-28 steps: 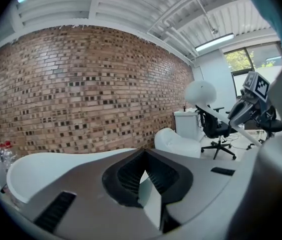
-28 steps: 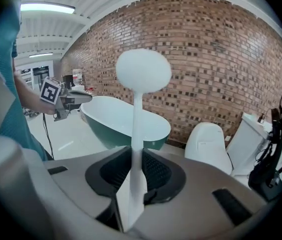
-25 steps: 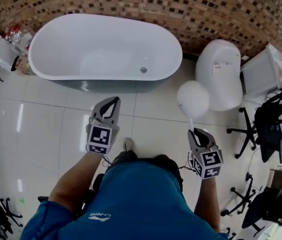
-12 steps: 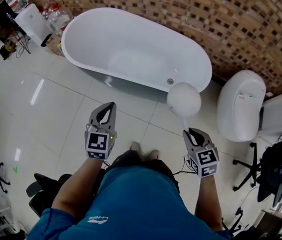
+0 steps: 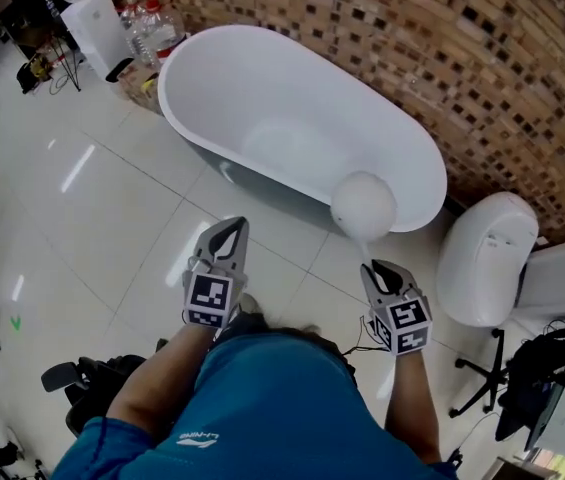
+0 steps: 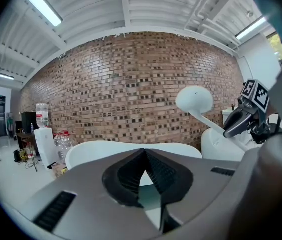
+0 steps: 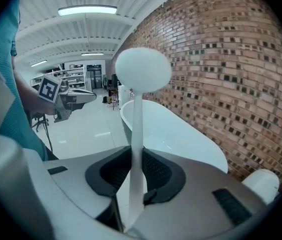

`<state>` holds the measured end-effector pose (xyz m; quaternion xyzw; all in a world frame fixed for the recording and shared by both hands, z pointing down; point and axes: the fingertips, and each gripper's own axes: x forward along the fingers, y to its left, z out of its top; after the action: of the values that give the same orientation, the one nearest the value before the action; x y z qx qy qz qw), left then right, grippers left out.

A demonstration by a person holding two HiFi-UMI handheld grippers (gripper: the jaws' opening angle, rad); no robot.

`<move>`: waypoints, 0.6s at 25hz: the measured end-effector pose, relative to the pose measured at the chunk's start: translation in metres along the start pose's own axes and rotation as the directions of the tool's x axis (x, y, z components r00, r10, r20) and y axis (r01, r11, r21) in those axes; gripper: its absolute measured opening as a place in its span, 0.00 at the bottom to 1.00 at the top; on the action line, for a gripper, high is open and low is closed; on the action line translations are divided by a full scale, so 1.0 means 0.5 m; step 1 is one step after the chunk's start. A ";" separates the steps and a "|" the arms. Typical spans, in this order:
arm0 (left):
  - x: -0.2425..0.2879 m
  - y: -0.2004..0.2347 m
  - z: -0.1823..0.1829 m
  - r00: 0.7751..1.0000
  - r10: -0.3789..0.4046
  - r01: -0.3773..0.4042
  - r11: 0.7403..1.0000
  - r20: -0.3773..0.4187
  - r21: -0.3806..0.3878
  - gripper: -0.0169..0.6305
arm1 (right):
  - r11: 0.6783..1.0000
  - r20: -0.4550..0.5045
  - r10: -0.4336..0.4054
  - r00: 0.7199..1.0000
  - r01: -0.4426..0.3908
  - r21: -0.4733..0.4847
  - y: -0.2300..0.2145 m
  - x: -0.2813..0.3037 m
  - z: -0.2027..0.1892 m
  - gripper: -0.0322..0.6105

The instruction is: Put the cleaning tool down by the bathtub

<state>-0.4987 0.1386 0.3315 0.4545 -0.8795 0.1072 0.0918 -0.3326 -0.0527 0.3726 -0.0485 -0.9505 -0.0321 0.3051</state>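
change: bathtub (image 5: pixel 262 108) has swung closer in head view, scrubber (image 5: pixel 363 206) head now overlapping its near rim | right tool (image 5: pixel 374 266): clamped on scrubber's thin handle, head up | left tool (image 5: pixel 230 225): jaws together, empty | task: scrubber still carried, floor by tub likely next

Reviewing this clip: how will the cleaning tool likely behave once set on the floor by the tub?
The tool looks top-heavy, a big round head on a thin handle, so stood upright it would probably tip. Laid flat on the glossy tiles, the round head may let it roll. The handle runs straight out of the right gripper, so likely stiff.
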 end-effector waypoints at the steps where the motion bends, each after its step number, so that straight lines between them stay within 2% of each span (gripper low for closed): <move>1: 0.000 0.025 -0.003 1.000 0.007 -0.007 1.000 0.003 -0.004 0.03 | 1.000 0.000 0.009 1.000 -0.009 -0.011 0.014 0.022 0.016 0.20; 10: -0.019 0.193 -0.051 0.998 0.060 -0.061 0.998 -0.005 -0.031 0.03 | 0.980 -0.058 0.128 0.990 -0.135 -0.147 0.117 0.200 0.100 0.20; 15: -0.030 0.254 -0.082 0.992 0.122 -0.123 0.991 -0.039 -0.049 0.03 | 0.939 -0.117 0.213 0.970 -0.237 -0.251 0.156 0.300 0.131 0.20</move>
<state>-0.5915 0.2329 0.3539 0.3951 -0.9064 0.0983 0.1125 -0.4832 0.0417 0.4093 -0.1954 -0.9116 -0.1251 0.3393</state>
